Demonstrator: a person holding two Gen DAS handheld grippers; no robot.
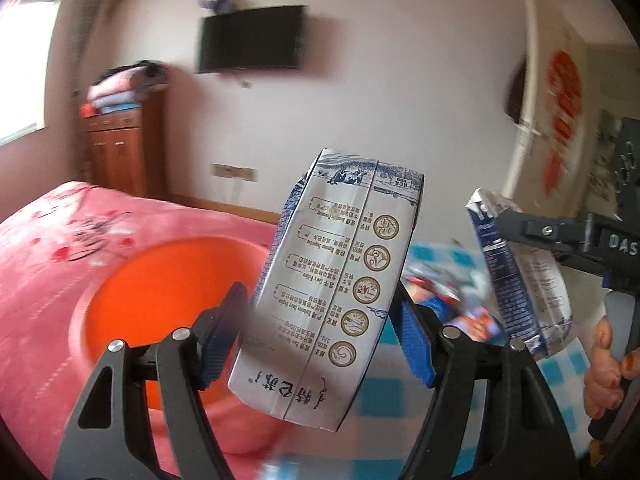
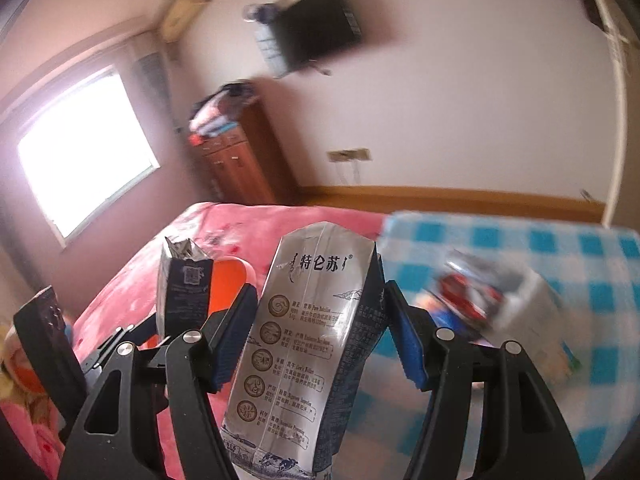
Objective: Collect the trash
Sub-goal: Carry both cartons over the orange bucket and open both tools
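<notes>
My left gripper is shut on a silver-and-blue milk carton, held up in the air with its print upside down. Behind it to the left, an orange basin sits on the pink bed. At the right of the left wrist view, my right gripper, held by a hand, grips a second carton. In the right wrist view, that gripper is shut on its milk carton. The left gripper's carton shows to the left with its top torn open, in front of the basin.
A pink bedspread covers the bed. A blue-checked cloth lies to the right with blurred wrappers and a pale box on it. A wooden cabinet and a wall TV stand beyond.
</notes>
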